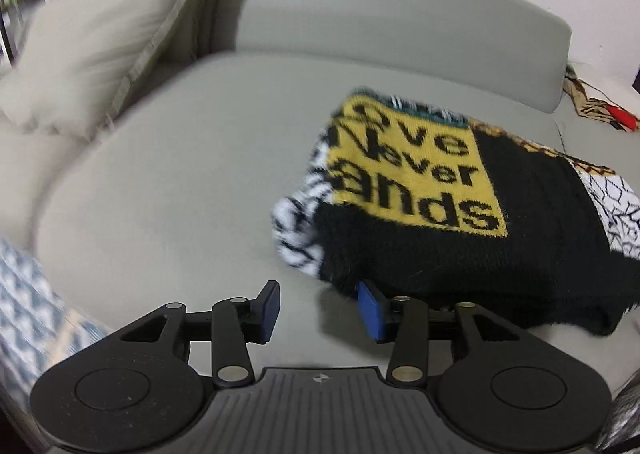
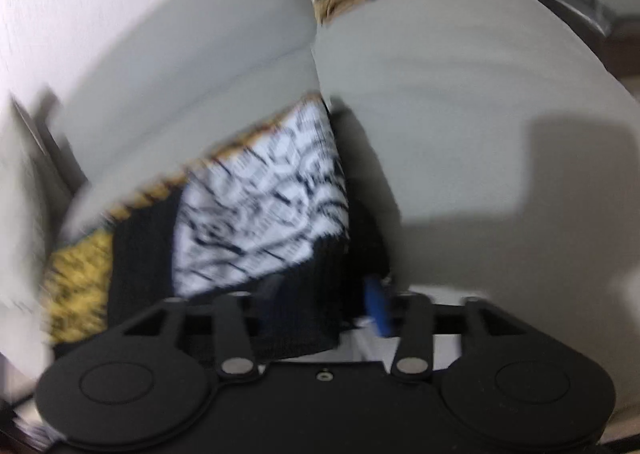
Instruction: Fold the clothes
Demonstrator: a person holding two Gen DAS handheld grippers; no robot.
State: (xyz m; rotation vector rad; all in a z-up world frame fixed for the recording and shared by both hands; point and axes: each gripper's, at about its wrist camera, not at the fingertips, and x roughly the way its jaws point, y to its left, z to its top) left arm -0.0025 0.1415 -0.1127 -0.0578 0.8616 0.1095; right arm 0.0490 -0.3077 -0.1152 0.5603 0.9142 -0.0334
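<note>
**Folded sweater lies between two open grippers**

The sweater (image 1: 460, 214), black with a yellow lettered panel and black-and-white patches, sits folded on the grey sofa seat (image 1: 180, 182). From the left gripper (image 1: 318, 312) it lies ahead and to the right, its near black edge just beside the right-hand blue pad; nothing is between the jaws, which stand partly open over bare cushion. The right gripper (image 2: 324, 304) is also partly open, with the sweater's black edge between the pads, though blur leaves it unclear whether they press on it; I judge not. The bundle's long axis seems to run between the two grippers. Open seat stretches to the left; the backrest (image 1: 400, 22) bounds the far side.
</note>
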